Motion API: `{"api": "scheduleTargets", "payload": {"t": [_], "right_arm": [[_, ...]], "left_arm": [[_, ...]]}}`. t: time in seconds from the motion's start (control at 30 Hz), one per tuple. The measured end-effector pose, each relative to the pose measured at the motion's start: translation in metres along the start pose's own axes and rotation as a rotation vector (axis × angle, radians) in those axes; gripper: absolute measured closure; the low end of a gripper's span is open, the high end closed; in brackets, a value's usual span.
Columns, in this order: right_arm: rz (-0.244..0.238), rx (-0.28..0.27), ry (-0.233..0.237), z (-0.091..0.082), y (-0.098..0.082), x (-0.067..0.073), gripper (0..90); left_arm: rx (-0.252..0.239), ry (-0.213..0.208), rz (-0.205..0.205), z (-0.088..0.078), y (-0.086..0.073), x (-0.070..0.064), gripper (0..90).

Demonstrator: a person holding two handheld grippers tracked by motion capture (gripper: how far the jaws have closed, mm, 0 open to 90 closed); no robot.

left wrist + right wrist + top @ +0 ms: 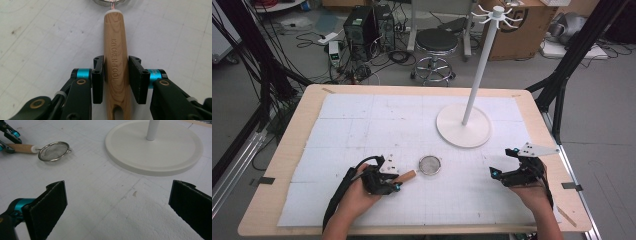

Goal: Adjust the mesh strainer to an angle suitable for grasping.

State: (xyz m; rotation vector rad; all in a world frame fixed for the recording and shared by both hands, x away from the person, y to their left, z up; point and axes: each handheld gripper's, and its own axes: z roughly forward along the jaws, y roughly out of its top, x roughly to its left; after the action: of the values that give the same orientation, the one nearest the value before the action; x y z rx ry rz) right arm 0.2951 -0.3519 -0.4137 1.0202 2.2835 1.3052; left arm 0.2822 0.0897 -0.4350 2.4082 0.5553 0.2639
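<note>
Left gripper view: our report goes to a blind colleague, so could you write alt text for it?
The left gripper has its two black jaws shut on a wooden handle engraved "KITCHEN TOOL". Beneath lies a white gridded mat.

Out on the far right of the mat (362,130), a white stand (482,65): round flat base (463,126) sitting squarely on the white gridded sheet, slim pole rising upright, a ring of small hooks (497,14) fanning out at the top. Seen close in the right gripper view, the same base (155,152), shallow rim, pole planted at its centre. Under it all, a pale wooden table (287,150), rounded corners, bits of black tape at the edges. Beyond the table, on the grey floor, a black round stool (436,47) on a chrome foot, a dark computer tower (362,27), tangled cables (357,72), a cardboard box (522,30).
</note>
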Motion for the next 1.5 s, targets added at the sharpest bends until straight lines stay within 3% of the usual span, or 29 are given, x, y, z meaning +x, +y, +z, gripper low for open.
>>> {"api": "scheduleTargets", "payload": {"t": [0.27,0.37,0.63,1.33,1.43,1.5], "right_arm": [[0.006,-0.012,0.004,-0.002,0.000,-0.002,0.5],[0.010,-0.010,0.005,-0.002,0.000,-0.002,0.5],[0.014,-0.012,0.006,-0.001,0.000,-0.003,0.6],[0.018,-0.006,0.008,-0.001,0.000,-0.003,0.5],[0.020,-0.007,0.009,-0.001,-0.001,-0.004,0.5],[0.021,-0.008,0.010,-0.001,-0.001,-0.004,0.5]], "left_arm": [[0.005,-0.026,0.057,0.018,0.026,-0.012,67.4],[-0.003,-0.037,0.059,0.025,0.033,-0.016,67.4],[0.024,-0.066,0.110,0.038,0.053,-0.026,66.9],[0.003,-0.107,0.171,0.060,0.080,-0.048,66.5],[0.001,-0.095,0.174,0.060,0.079,-0.047,60.7],[-0.012,-0.083,0.153,0.056,0.077,-0.046,56.0]]}}
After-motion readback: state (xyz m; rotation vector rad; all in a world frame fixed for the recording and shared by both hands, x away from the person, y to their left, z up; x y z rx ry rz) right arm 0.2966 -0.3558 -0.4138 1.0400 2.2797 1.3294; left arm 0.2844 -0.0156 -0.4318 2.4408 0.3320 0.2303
